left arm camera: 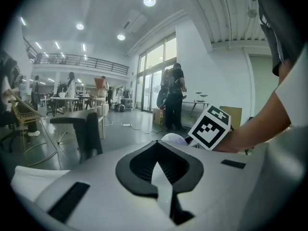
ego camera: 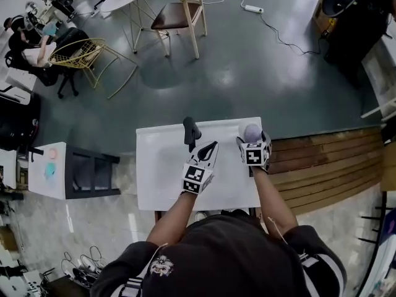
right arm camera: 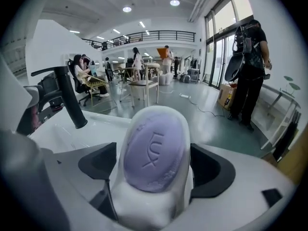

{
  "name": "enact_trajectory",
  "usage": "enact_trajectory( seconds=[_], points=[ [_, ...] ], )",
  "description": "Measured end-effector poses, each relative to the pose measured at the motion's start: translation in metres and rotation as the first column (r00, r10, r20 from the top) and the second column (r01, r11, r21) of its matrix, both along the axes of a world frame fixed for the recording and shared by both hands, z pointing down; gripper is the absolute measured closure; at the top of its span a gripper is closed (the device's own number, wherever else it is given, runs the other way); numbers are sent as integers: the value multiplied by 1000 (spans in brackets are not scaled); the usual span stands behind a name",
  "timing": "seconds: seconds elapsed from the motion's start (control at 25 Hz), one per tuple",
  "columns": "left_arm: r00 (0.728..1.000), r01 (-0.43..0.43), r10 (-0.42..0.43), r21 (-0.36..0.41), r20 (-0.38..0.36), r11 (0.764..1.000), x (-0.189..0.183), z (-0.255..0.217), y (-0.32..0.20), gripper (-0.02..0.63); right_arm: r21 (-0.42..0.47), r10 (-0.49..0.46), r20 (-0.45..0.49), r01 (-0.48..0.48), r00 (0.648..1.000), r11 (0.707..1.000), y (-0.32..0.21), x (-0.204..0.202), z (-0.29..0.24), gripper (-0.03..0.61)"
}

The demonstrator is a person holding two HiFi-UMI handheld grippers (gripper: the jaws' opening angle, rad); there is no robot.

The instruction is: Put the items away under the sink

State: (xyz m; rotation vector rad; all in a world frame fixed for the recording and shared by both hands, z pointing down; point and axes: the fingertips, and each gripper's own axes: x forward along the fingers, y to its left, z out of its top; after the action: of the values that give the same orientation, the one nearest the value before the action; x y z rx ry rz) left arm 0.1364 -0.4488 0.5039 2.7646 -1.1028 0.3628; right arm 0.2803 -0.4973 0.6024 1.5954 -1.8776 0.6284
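right gripper view | right tool (right arm camera: 157, 154) wide | purple soap (right arm camera: 153, 141) between jaws

- The bench (ego camera: 159, 184) is a white rectangular top, plain and smooth.
- A black tap (ego camera: 191, 132) stands on it near the middle of the far edge, its neck bent over the white surface.
- A white soap dish (right arm camera: 140, 209) is at the far right corner, well to the right of the tap. Whether it rests on the bench or is raised just above it cannot be told.
- A purple bar of soap (right arm camera: 154, 150) stamped "LUX" lies in that dish.
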Motion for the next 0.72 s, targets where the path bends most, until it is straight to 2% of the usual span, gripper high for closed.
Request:
enact_trajectory(
  seconds=[0.36,0.52,0.72],
  points=[
    [1000,-3,3,-18,9,1000,0,6,-3,607,-103,-7,40,11,999,995,-2,-3,18,115],
    [1000,-5,5,-21,10,1000,2,7,-2,607,-97,11,18,-9,1000,995,-1,7,22,115],
    [1000,-4,4,-13,-8,1000,-4,2,3,607,-40,2,63,1,998,999,6,-1,2,123]
  ],
)
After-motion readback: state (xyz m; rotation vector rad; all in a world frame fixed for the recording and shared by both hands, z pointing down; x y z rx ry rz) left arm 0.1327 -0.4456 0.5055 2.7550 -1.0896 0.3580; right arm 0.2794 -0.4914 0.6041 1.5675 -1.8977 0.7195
